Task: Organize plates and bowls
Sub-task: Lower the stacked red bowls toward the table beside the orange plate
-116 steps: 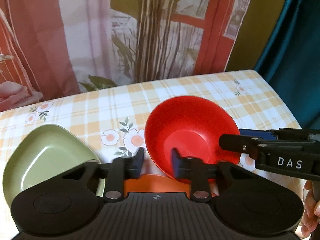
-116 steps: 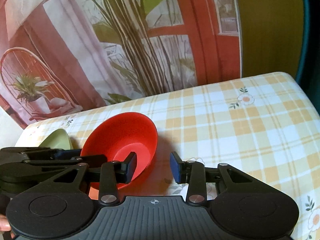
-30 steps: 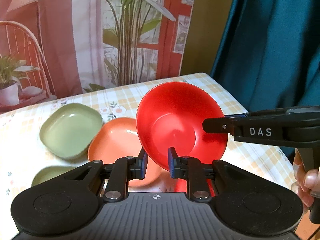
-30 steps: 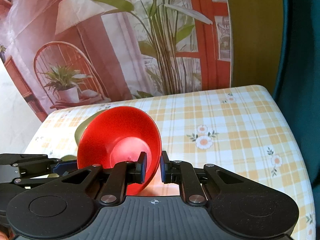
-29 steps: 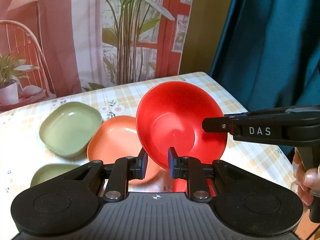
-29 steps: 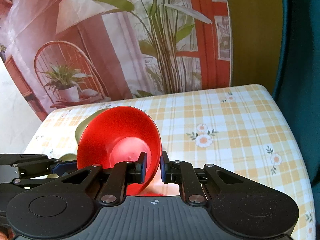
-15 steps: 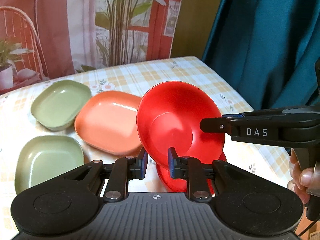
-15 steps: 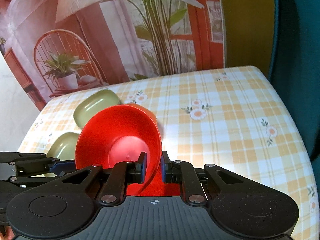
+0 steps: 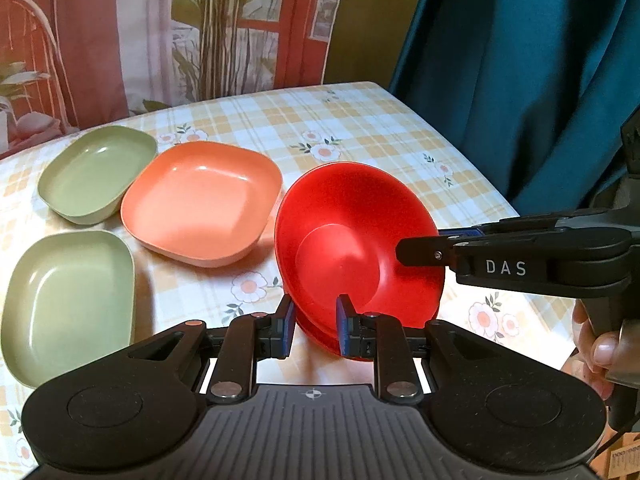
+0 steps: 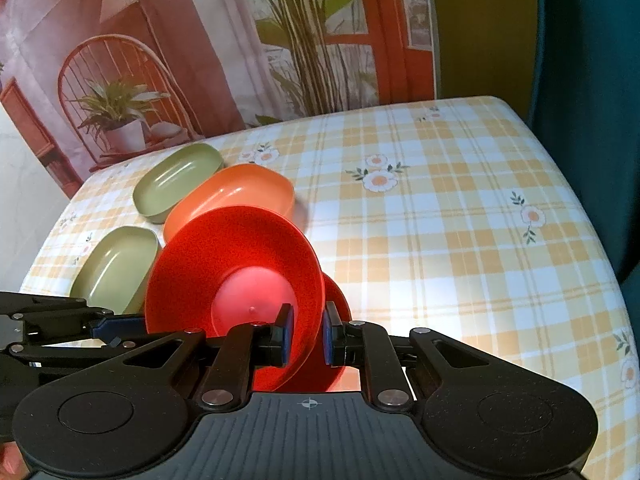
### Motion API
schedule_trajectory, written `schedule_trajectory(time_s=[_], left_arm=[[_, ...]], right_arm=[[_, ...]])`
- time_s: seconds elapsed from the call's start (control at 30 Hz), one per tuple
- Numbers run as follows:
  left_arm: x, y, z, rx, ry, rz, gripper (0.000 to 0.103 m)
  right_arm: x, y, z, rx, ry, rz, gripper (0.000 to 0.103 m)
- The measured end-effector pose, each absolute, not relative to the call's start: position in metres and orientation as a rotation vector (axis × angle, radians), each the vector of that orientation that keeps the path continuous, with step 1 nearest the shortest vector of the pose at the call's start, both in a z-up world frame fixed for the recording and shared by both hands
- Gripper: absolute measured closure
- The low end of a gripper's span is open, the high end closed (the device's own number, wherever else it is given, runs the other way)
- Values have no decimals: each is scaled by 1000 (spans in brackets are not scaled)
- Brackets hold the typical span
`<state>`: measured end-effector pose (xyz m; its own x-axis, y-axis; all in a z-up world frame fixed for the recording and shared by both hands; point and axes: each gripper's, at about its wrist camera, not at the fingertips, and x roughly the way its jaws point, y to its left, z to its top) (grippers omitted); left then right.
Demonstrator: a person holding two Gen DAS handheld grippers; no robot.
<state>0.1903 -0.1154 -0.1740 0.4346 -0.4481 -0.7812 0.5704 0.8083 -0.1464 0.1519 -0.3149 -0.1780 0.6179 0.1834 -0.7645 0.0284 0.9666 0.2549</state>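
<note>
Both the left gripper and right gripper pinch the rim of a glossy round red plastic bowl, tilted; jaws nearly closed. Beneath it lies a second red bowl; a smooth squarish orange dish sits beside.

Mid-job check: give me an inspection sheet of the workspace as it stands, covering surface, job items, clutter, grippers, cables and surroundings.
Surface: table under a yellow checked floral cloth.
Job's things: red bowl held tilted above a second red bowl on the cloth; orange dish beside it; far green dish and near green dish to the left.
Clutter: nothing seen.
Grippers: left gripper and right gripper each shut on the red bowl's rim, on opposite sides.
Cables: one thin dark cable at the lower right edge of the left wrist view.
Surroundings: printed plant backdrop; teal curtain.
</note>
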Motion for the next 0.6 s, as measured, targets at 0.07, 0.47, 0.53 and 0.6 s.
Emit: schedule_trajectory(time_s=[0.07,0.47,0.53,0.6], left_arm=[[190,-116,-176,151,930,-639,80],[189,-117,-185,144,961,-645,80],[190,-117,-185,143,962,-645,80],[190,-118,-185,144,961,-644,80]], right_arm=[[151,-315,-180,255,908,90,88],[152,-316,-186,248,930,90,88],[152,-316,-187,247,933,90,88],[152,-317,-187,248,933,90,87]])
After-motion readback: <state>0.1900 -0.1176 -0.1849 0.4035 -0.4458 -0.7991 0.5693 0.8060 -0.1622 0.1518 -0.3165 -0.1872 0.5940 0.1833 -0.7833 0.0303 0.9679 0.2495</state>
